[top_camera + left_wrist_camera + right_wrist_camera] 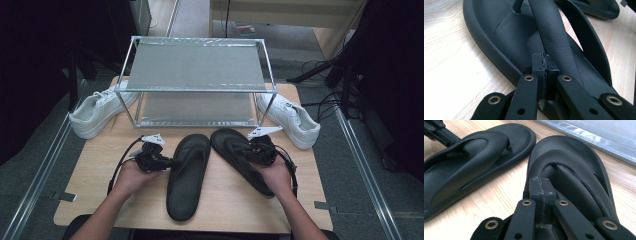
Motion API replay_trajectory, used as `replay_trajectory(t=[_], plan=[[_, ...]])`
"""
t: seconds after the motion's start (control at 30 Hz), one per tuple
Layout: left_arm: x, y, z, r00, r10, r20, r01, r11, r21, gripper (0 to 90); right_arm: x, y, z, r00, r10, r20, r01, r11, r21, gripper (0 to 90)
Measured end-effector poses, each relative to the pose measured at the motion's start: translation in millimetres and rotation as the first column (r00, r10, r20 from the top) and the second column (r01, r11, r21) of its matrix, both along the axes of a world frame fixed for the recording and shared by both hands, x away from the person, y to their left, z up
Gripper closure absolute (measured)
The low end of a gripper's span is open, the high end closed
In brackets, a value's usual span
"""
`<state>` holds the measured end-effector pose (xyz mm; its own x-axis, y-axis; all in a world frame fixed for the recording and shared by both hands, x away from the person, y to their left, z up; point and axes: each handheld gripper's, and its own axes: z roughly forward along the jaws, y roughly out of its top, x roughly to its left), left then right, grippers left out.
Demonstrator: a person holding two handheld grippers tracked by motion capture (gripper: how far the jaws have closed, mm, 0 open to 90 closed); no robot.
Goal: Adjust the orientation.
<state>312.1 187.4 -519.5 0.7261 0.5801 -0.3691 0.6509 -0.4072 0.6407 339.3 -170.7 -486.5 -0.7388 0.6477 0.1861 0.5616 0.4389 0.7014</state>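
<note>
- Black flip-flops point(188, 175) point(240, 157), long axes pointing toward the rack point(197, 85).
- Left gripper point(545, 65) pinched shut, strap beside.
- Right gripper point(541, 188) likewise shut, empty.

Right gripper point(541, 187): jaws closed flat against each other, nothing pinched between the pads, tips resting at the strap of a black flip-flop point(574, 167). Sole spreads directly ahead and to the right of the jaws, toe end rounded, farthest from the tips. Second black flip-flop point(474, 160) to the left, toes nearly touching the first. Other gripper's black jaws point(439, 133) far left, at that sandal's strap. Pale wooden tabletop point(494, 197) beneath. Grey shelf panel point(599, 135) beyond, upper right.
</note>
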Motion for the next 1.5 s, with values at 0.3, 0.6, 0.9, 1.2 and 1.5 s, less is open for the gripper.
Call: replay_trajectory(t=[0.3, 0.6, 0.9, 1.2, 1.5], plan=[[-2.2, -13.1, -2.3, 0.9994, -0.033, -0.010, 0.033, 0.9994, -0.003, 90.0, -1.7, 6.1, -0.5, 0.9997, 0.016, -0.021, -0.016, 0.9995, 0.027, 90.0], [-5.2, -30.3, -4.3, 0.9977, -0.068, 0.002, 0.068, 0.9977, 0.005, 90.0, -1.1, 3.8, -2.9, 0.9989, 0.003, -0.046, -0.001, 0.9980, 0.064, 90.0], [-7.4, -50.2, -7.4, 0.9955, -0.094, 0.015, 0.094, 0.9956, 0.002, 90.0, -0.9, 3.3, -3.2, 0.9988, -0.002, -0.049, 0.005, 0.9975, 0.070, 90.0], [-9.2, -66.2, -11.1, 0.9939, -0.109, 0.017, 0.110, 0.9937, -0.024, 90.0, -0.8, 6.7, -2.4, 0.9987, 0.003, -0.050, 0.001, 0.9971, 0.076, 90.0], [-5.6, -58.0, -9.8, 0.9939, -0.108, 0.018, 0.109, 0.9940, -0.009, 84.3, -6.1, 0.4, 5.2, 0.9995, -0.021, -0.024, 0.023, 0.9956, 0.091, 86.7]])
